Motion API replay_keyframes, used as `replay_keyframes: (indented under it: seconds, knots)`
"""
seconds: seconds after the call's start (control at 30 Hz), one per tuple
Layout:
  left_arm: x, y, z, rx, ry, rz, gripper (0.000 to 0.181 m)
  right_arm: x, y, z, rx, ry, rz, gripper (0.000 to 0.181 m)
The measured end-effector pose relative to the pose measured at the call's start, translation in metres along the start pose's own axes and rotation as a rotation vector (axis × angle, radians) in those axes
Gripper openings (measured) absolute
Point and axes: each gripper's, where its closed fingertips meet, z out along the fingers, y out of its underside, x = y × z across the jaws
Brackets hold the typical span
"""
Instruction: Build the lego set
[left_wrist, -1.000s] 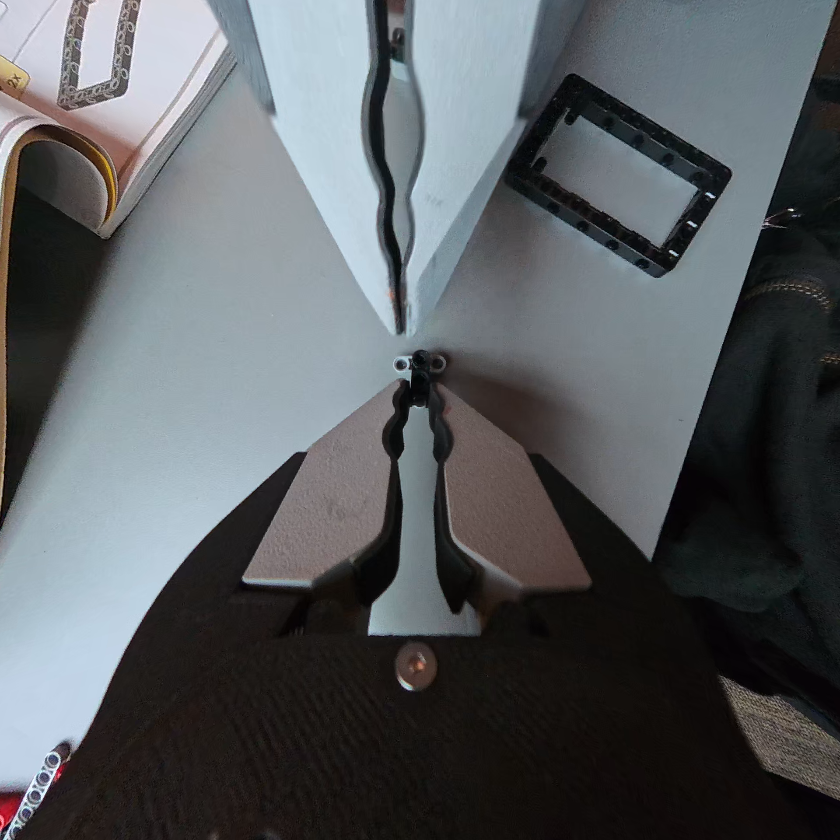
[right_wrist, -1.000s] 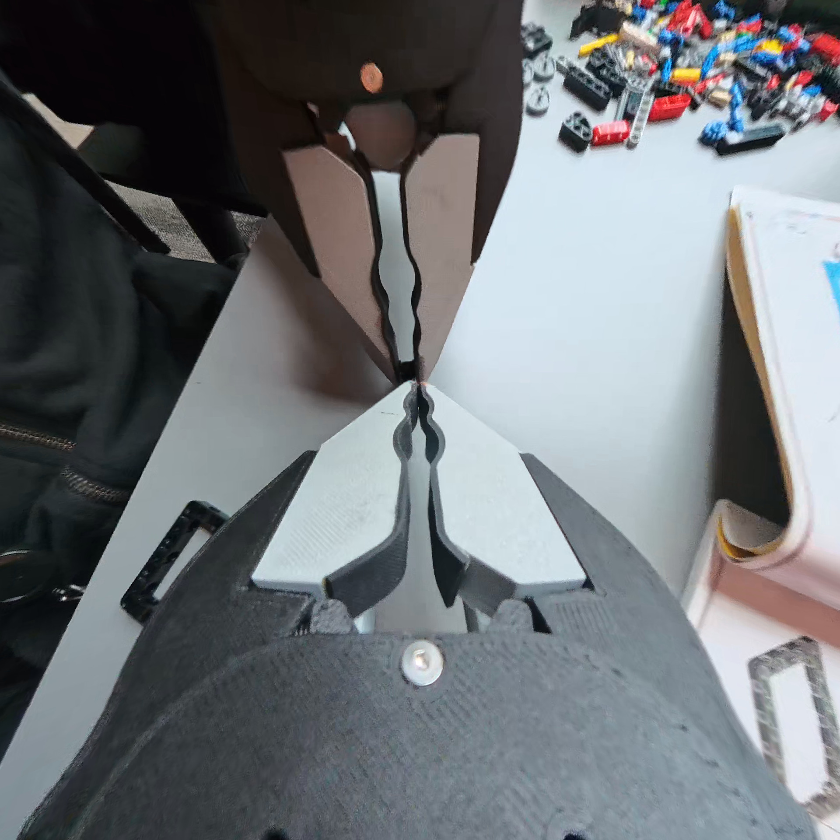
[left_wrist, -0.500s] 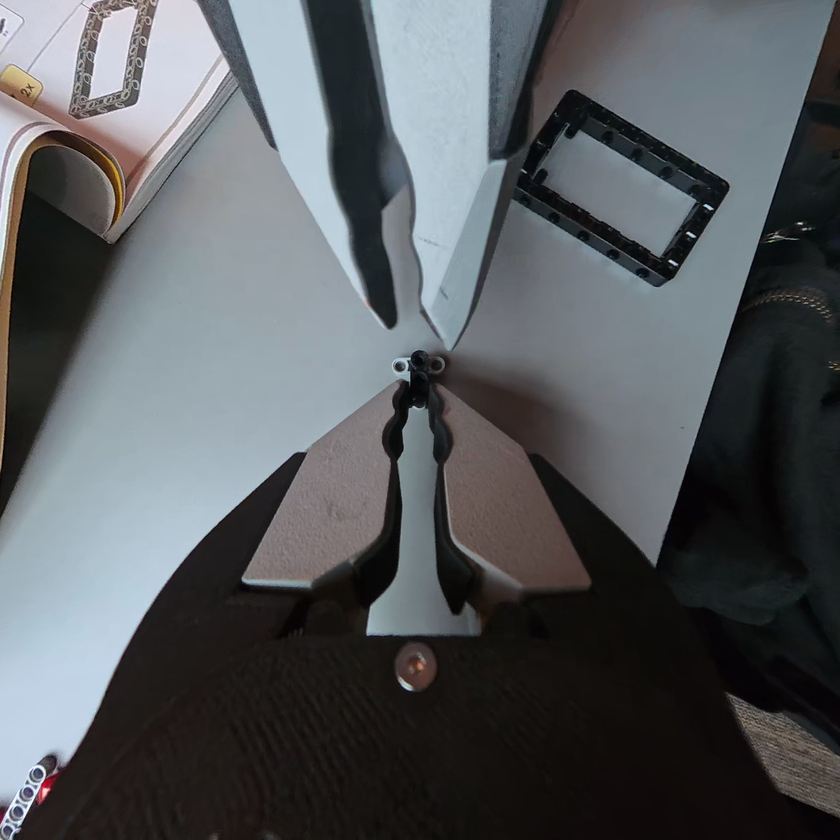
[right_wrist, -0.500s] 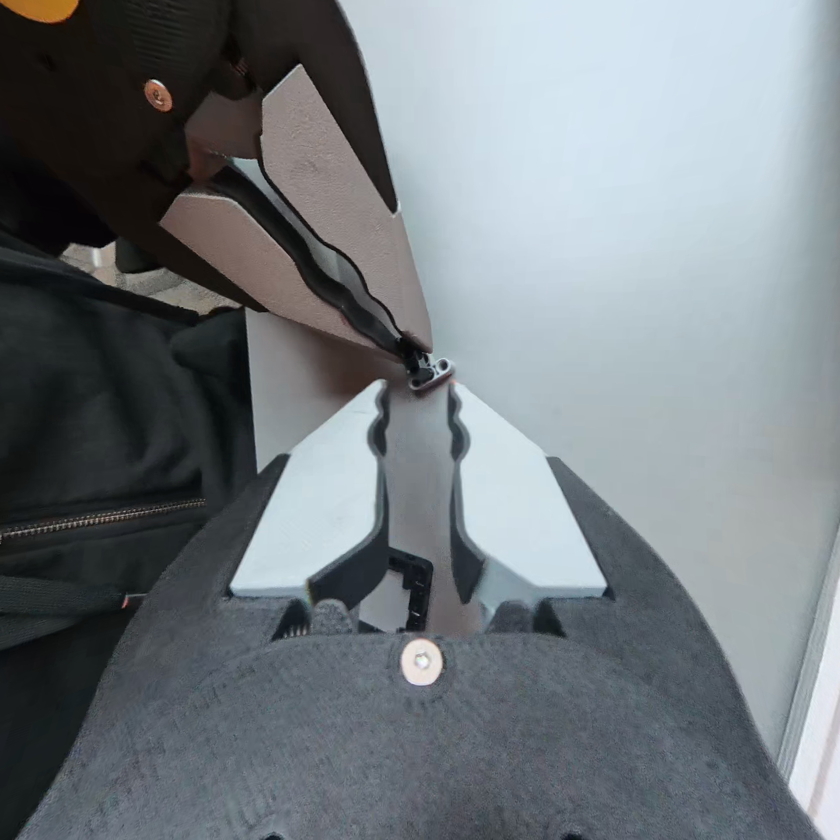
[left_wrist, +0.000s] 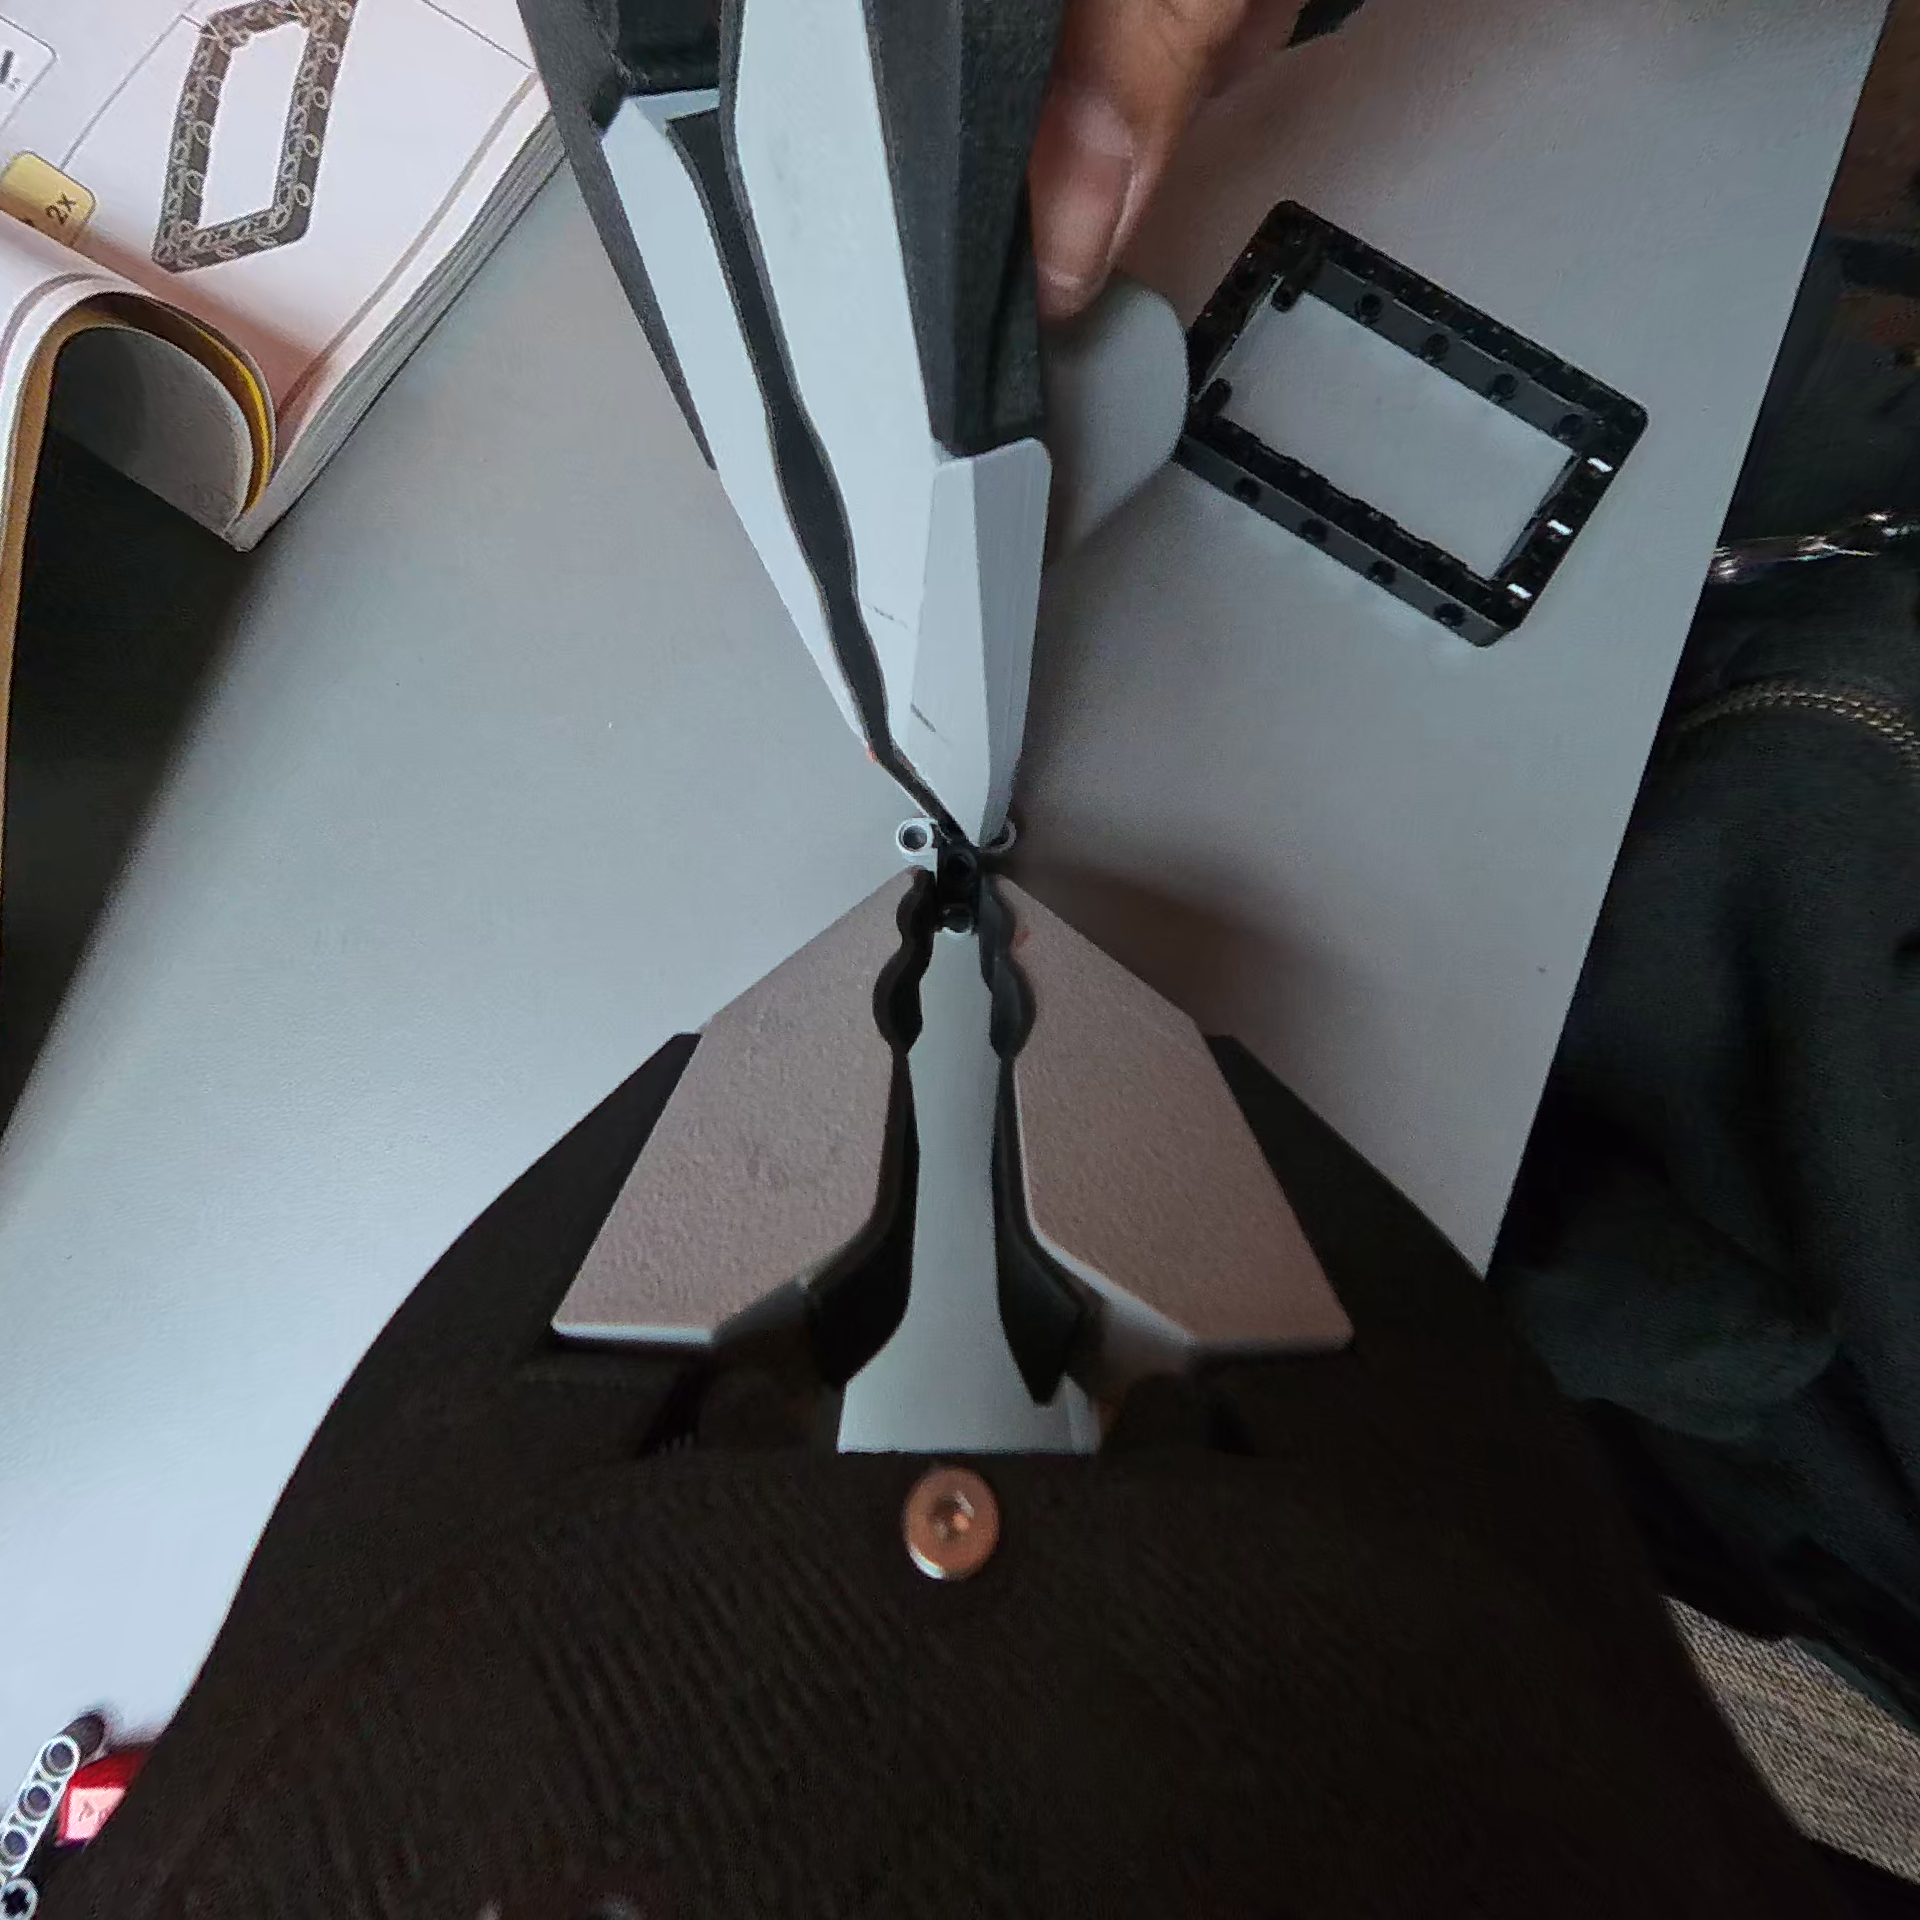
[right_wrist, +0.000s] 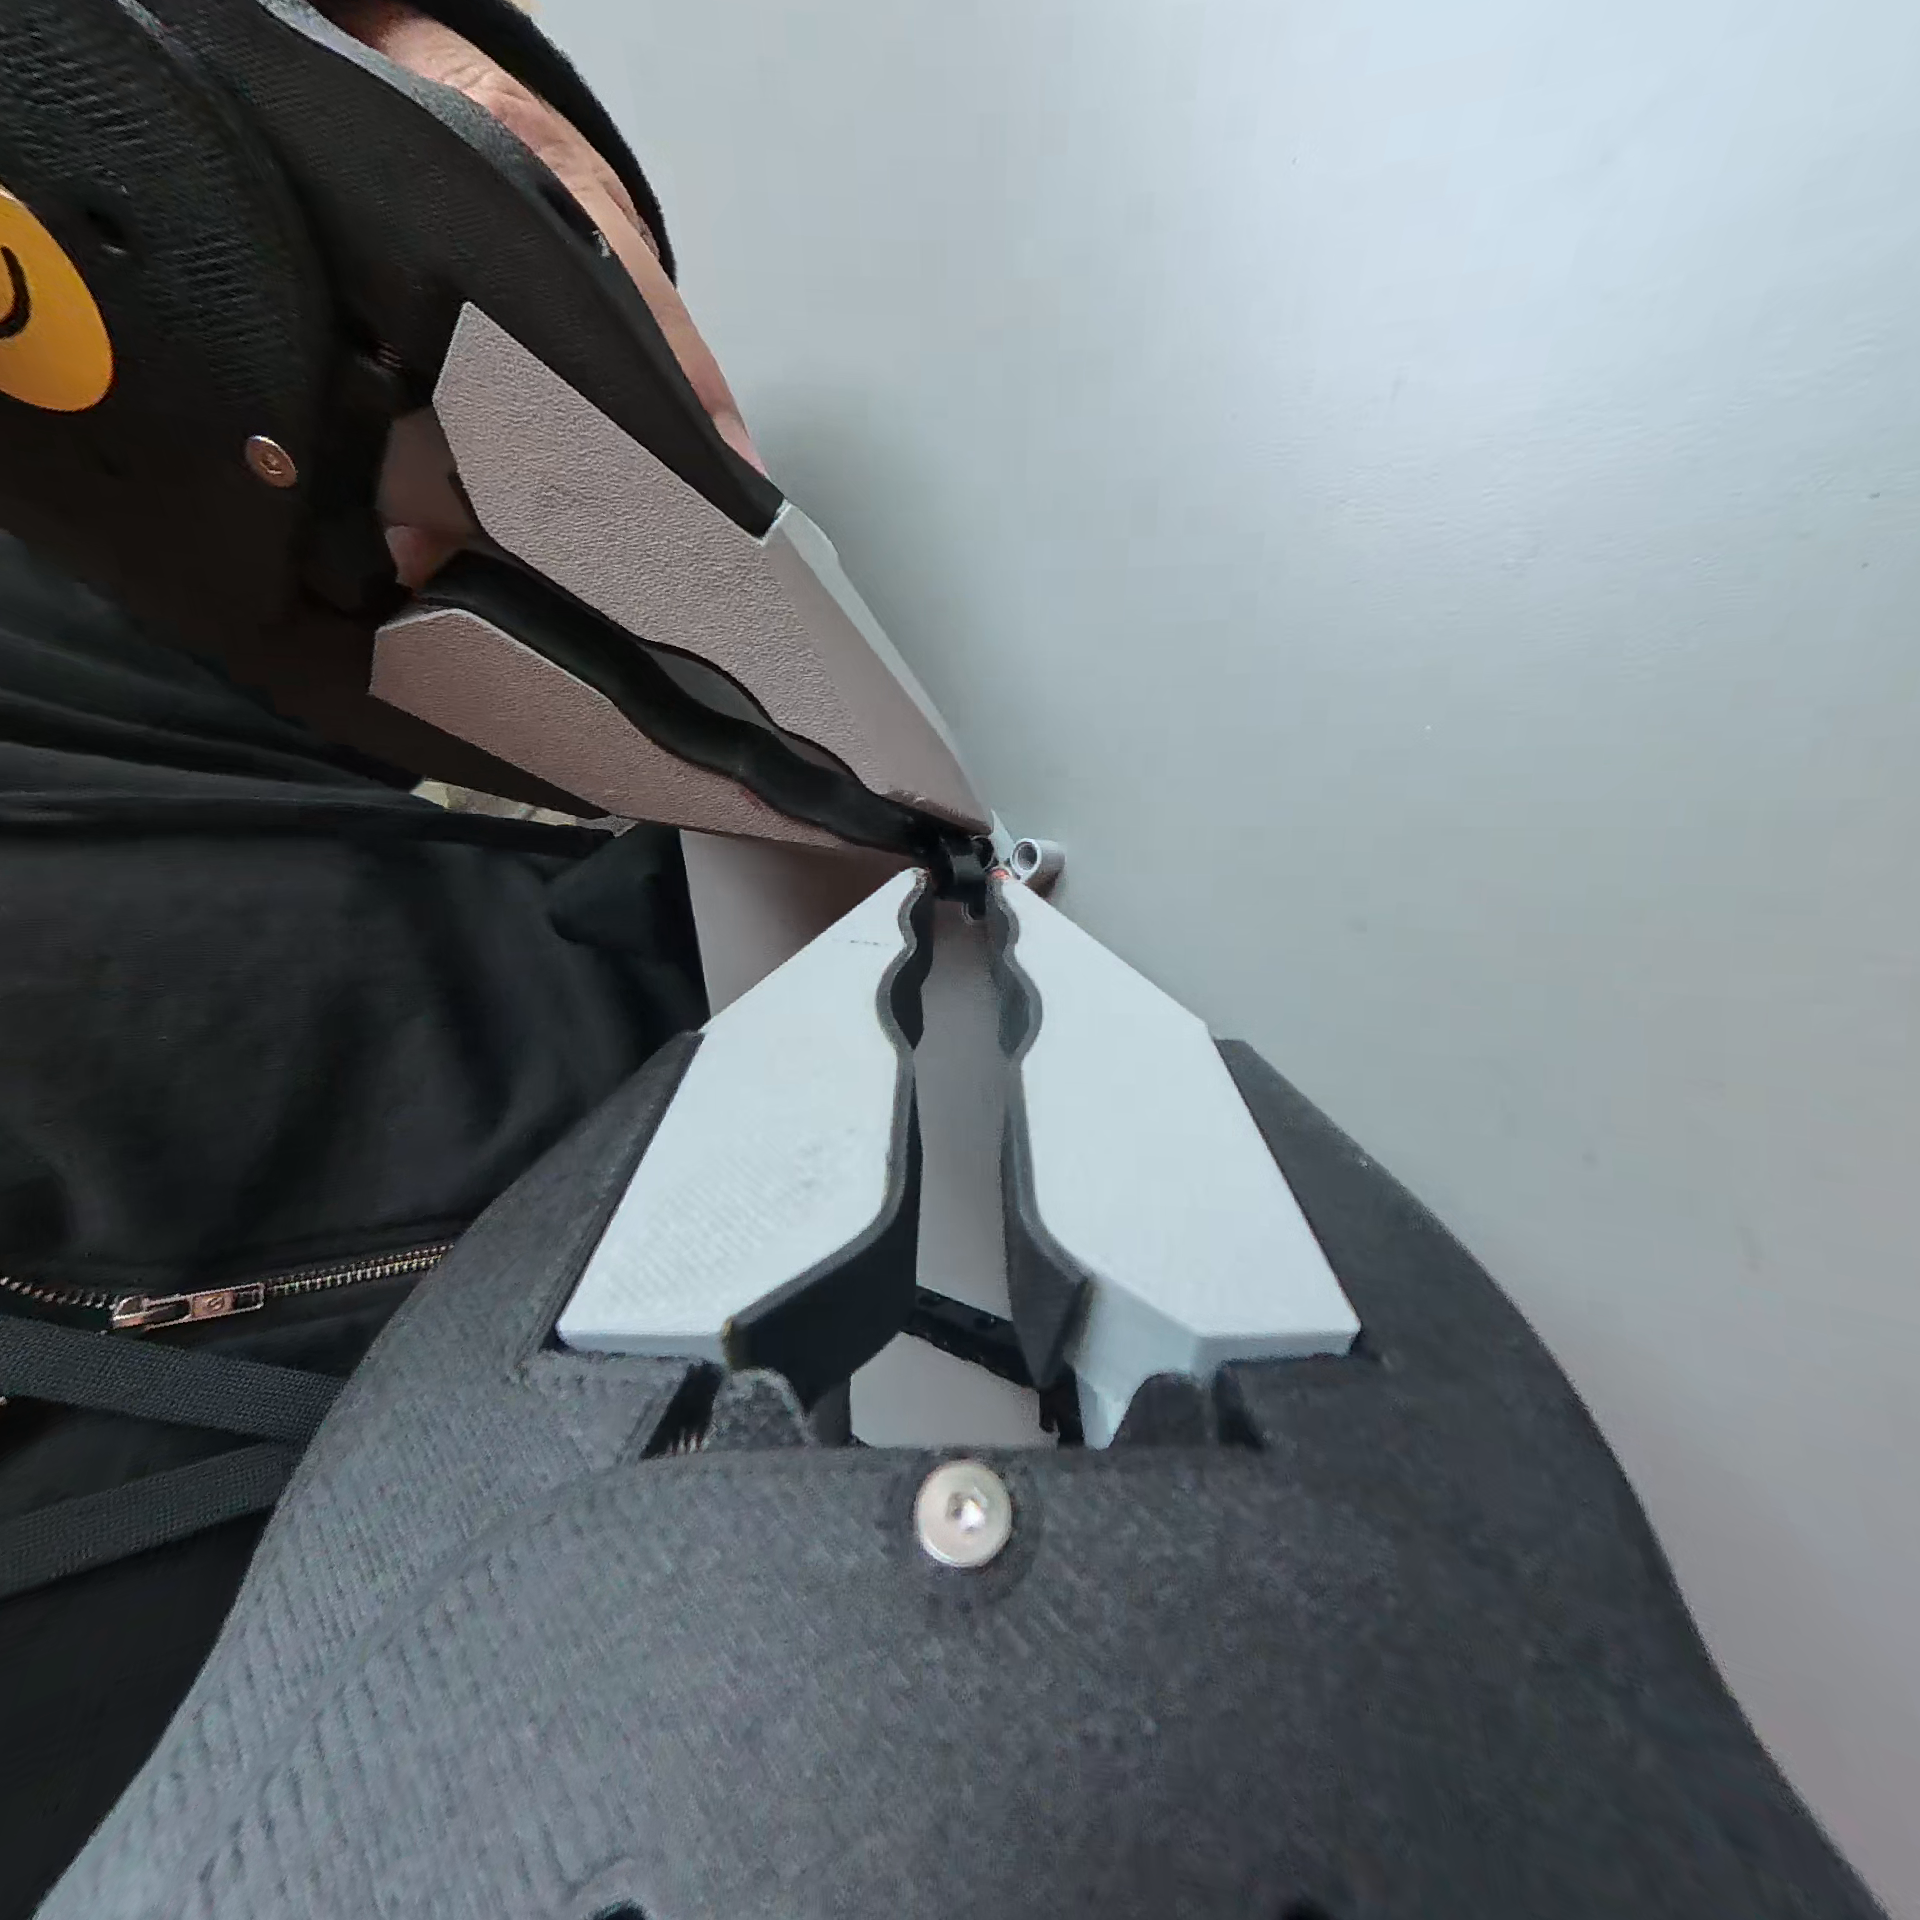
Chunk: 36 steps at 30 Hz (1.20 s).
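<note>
**Two tongs meet on one tiny pin-and-connector piece**

The grey worktop (left_wrist: 436, 935) carries an open instruction booklet (left_wrist: 312, 208) at its far left corner and a black rectangular frame (left_wrist: 1403, 416) lying flat at the far right, well apart from the action. Loose pieces (left_wrist: 52, 1787) peek out at the near left edge.

Above the middle of the worktop, the left tongs (left_wrist: 956, 914) and the right tongs (right_wrist: 961, 899) point at each other, tip to tip. The small assembly sits exactly between them: a black pin (left_wrist: 958, 883) running along the left tongs' axis, with a light grey connector (left_wrist: 920, 836) lying crosswise on its far end.

The left tongs are nearly closed, pinching the black pin at the tips. The right tongs come in from the opposite side, narrowed to a slim gap around the assembly (right_wrist: 961, 868); whether they actually clamp it I cannot tell. Any coming push would likely run along the pin's axis.
</note>
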Motion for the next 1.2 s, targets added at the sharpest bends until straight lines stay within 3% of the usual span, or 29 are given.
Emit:
replay_keyframes:
  seconds: [0.47, 0.8, 1.2]
  knots:
    - [0.0001, 0.0, 0.0002, -0.003, 0.013, 0.001, 0.006, 0.0006, -0.0034, -0.0039, 0.046, -0.163, 0.111, 0.002]
    - [0.0004, -0.0006, 0.0, -0.014, 0.012, 0.003, 0.006, 0.0022, -0.0016, -0.0029, 0.033, -0.138, 0.045, 0.002]
    - [0.0045, -0.0008, 0.0002, -0.021, 0.041, -0.014, 0.006, -0.0027, -0.0003, -0.0022, 0.092, -0.242, 0.039, 0.004]
